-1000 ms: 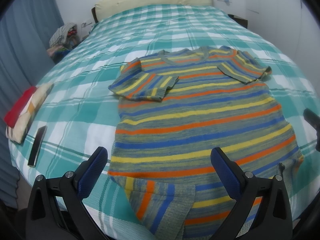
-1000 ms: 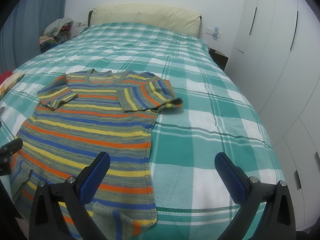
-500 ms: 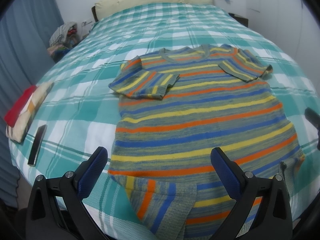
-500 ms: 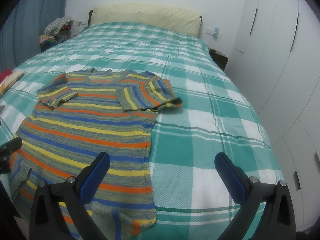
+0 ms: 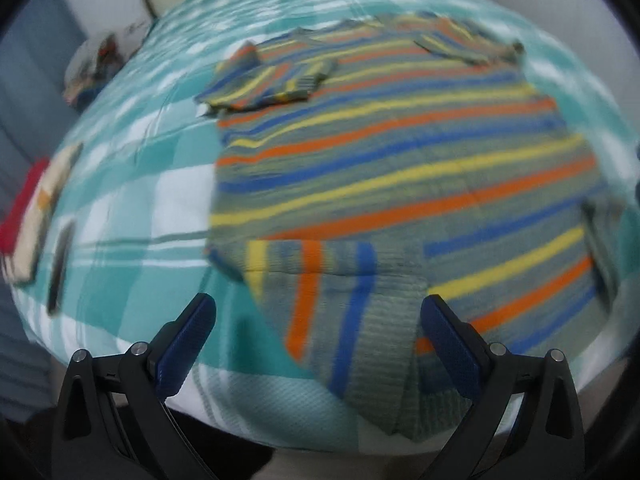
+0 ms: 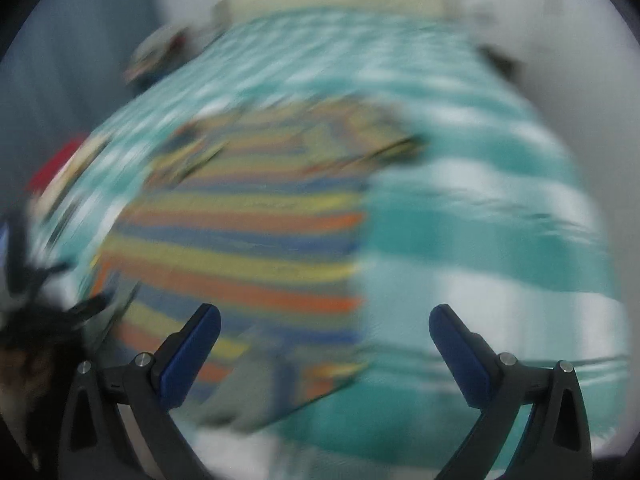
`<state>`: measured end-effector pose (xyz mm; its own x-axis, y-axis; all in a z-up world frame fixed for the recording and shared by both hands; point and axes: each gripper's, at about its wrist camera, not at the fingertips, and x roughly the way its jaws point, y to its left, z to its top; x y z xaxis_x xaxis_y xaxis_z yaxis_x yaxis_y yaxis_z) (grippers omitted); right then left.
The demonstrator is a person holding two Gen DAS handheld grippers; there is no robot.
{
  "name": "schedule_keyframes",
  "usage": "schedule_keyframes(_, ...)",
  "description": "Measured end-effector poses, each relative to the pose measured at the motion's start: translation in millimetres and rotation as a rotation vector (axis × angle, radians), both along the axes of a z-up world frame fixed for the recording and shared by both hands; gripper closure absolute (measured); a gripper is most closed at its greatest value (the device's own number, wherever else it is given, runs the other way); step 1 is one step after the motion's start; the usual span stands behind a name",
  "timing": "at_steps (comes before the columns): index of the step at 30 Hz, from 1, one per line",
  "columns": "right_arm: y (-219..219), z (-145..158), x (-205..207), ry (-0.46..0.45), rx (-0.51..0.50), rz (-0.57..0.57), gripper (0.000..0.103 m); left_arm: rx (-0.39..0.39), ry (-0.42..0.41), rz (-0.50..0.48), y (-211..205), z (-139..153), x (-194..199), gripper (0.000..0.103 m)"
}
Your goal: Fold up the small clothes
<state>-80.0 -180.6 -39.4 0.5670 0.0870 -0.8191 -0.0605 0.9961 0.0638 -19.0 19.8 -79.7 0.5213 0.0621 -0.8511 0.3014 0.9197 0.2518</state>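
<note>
A small striped knit top [image 5: 392, 160], grey-green with orange, yellow and blue bands, lies flat on the bed with both sleeves folded in and a bottom corner turned up [image 5: 340, 304]. My left gripper [image 5: 318, 326] is open and empty, just above that turned-up hem corner. My right gripper [image 6: 324, 338] is open and empty over the top's lower right edge [image 6: 352, 264]. The top also shows in the right wrist view [image 6: 248, 232]. Both views are motion-blurred.
The bed has a teal and white checked cover [image 5: 132, 184]. A folded red and cream stack [image 5: 28, 220] and a dark flat object [image 5: 60, 264] lie at the bed's left edge. A clothes pile [image 5: 96, 64] sits at the far left. The left gripper shows at the right view's left edge [image 6: 28, 292].
Both grippers have moved forward and down toward the top's hem, which now looks much larger. The right view has swung left. Both stay open.
</note>
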Motion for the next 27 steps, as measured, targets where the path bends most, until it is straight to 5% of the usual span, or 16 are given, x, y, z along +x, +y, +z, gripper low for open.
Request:
schedule_keyframes(6, 13.2, -22.8, -10.9, 0.070, -0.093, 0.048, 0.002, 0.100, -0.070, -0.022, -8.7, -1.5, -11.1, 0.001)
schedule_keyframes(12, 2.6, -19.3, -38.5, 0.075, -0.091, 0.008, 0.002, 0.079, -0.060, -0.015, -6.1, 2.7, -22.2, 0.013)
schedule_keyframes(14, 12.8, -21.1, -28.4, 0.059, -0.069, 0.015, 0.002, 0.105, -0.053, -0.036, -15.7, -4.0, -22.2, 0.021)
schedule_keyframes(16, 25.9, -26.2, -12.2, 0.025, -0.101, 0.036, 0.004, 0.109, -0.039, -0.056, -21.9, -7.3, -21.8, 0.049)
schedule_keyframes(17, 31.1, -31.9, -5.3, 0.029, -0.146, 0.045, 0.008, 0.099, -0.030, -0.063, -21.6, -6.6, -22.4, 0.059)
schedule_keyframes(18, 32.7, -38.9, -1.2, 0.045, -0.177, 0.049, 0.037, 0.083, -0.019, -0.062, -18.8, -5.1, -23.1, 0.084)
schedule_keyframes(19, 28.3, -44.0, -0.4, 0.067, -0.155, 0.051, 0.090, 0.058, -0.008, -0.052, -13.7, -2.3, -23.7, 0.098)
schedule_keyframes(20, 20.5, -43.3, -4.6, 0.072, -0.113, 0.038, 0.097, 0.025, -0.006, -0.037, -8.2, 2.0, -25.1, 0.098)
schedule_keyframes(24, -12.0, -15.8, -47.9, 0.042, -0.061, -0.016, 0.097, -0.159, 0.025, 0.059, 41.3, 26.4, -41.3, 0.099)
schedule_keyframes(27, -30.7, -8.9, -79.7, 0.088, -0.030, -0.047, 0.096, -0.197, 0.082, 0.122, 68.3, 19.1, -51.5, 0.099)
